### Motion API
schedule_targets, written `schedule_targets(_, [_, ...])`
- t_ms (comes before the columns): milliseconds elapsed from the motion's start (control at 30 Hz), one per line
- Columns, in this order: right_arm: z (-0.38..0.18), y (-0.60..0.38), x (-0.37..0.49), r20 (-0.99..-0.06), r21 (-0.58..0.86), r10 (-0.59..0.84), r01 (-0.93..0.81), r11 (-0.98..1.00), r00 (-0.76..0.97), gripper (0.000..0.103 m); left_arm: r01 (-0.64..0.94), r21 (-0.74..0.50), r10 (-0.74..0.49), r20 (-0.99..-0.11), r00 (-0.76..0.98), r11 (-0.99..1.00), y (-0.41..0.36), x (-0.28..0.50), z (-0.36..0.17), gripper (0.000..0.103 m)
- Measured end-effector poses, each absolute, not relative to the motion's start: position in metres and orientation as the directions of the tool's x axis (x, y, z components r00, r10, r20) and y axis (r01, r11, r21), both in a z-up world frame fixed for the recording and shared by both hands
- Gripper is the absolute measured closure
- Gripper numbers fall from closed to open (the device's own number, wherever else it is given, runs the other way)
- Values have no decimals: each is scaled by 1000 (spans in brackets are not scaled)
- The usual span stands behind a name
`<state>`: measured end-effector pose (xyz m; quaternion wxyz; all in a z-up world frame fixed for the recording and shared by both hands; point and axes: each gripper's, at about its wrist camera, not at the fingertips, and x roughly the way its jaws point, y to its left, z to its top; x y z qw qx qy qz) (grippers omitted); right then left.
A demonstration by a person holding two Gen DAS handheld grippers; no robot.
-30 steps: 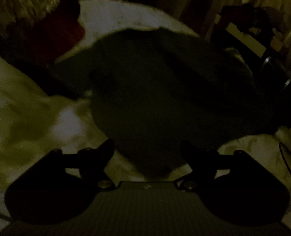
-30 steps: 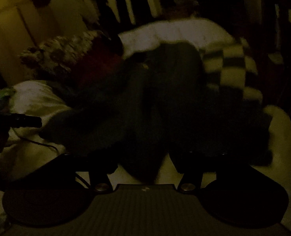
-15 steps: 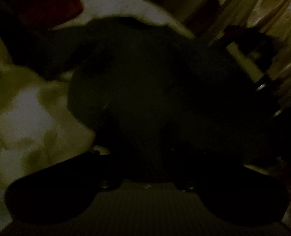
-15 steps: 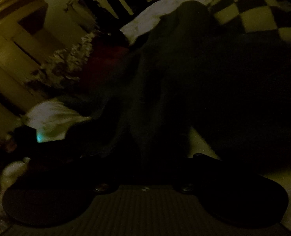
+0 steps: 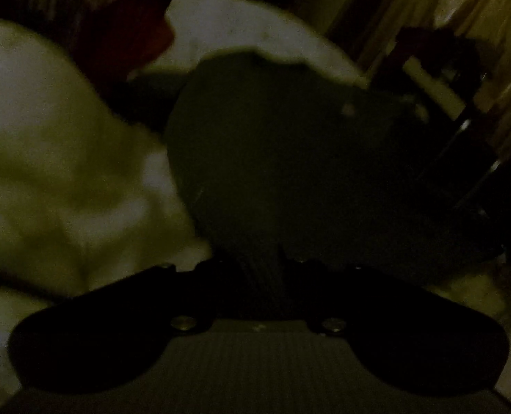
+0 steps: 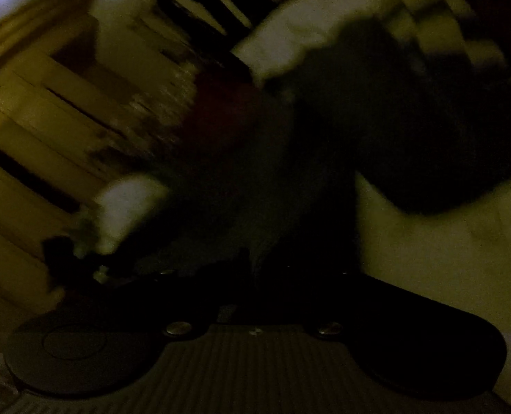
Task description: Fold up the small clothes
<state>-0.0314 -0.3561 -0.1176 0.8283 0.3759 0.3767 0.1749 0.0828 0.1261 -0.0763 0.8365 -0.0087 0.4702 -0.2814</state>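
Note:
A dark garment [image 5: 290, 145] lies spread on pale bedding [image 5: 48, 172] in the dim left wrist view. Its near edge runs down between the fingers of my left gripper [image 5: 276, 269], which is shut on the cloth. In the right wrist view the same dark garment [image 6: 290, 189] bunches up and narrows toward my right gripper [image 6: 259, 269]. Those jaws are closing with a fold of the cloth pinched between them. The fingertips of both grippers are lost in shadow against the fabric.
A red cloth [image 5: 128, 45] and a white pillow [image 5: 241, 24] lie beyond the garment. A checkered cloth [image 6: 462, 34] sits at the far right. Wooden slats [image 6: 31, 138] stand to the left, and a curtain [image 5: 479, 17] and dark furniture to the right.
Both grippers stood open around the garment's near edge a second ago and have since closed on it. The right wrist view has rolled, and both hands have shifted with the cloth.

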Motion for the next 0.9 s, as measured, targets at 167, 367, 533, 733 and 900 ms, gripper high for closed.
schedule_targets(167, [-142, -349, -37, -519, 728, 538, 14, 685, 664, 88, 461, -209, -414, -816, 404, 863, 119, 87, -85, 83])
schedule_targets(367, [-104, -369, -56, -523, 634, 432, -4, 774, 734, 11, 477, -171, -407, -795, 450, 862, 115, 72, -38, 33])
schedule_targets(533, [-76, -397, -58, -542, 429, 229, 32, 903, 809, 11, 546, -132, -458, -722, 519, 827, 95, 61, 11, 22])
schedule_targets(733, [-79, -448, -45, -541, 384, 112, 126, 915, 833, 6, 669, -79, -542, -659, 521, 739, 37, 58, 37, 11])
schedule_targets(900, [-123, -480, -36, -570, 480, 112, 219, 849, 814, 4, 727, -93, -570, -691, 445, 680, -8, 56, 22, 10])
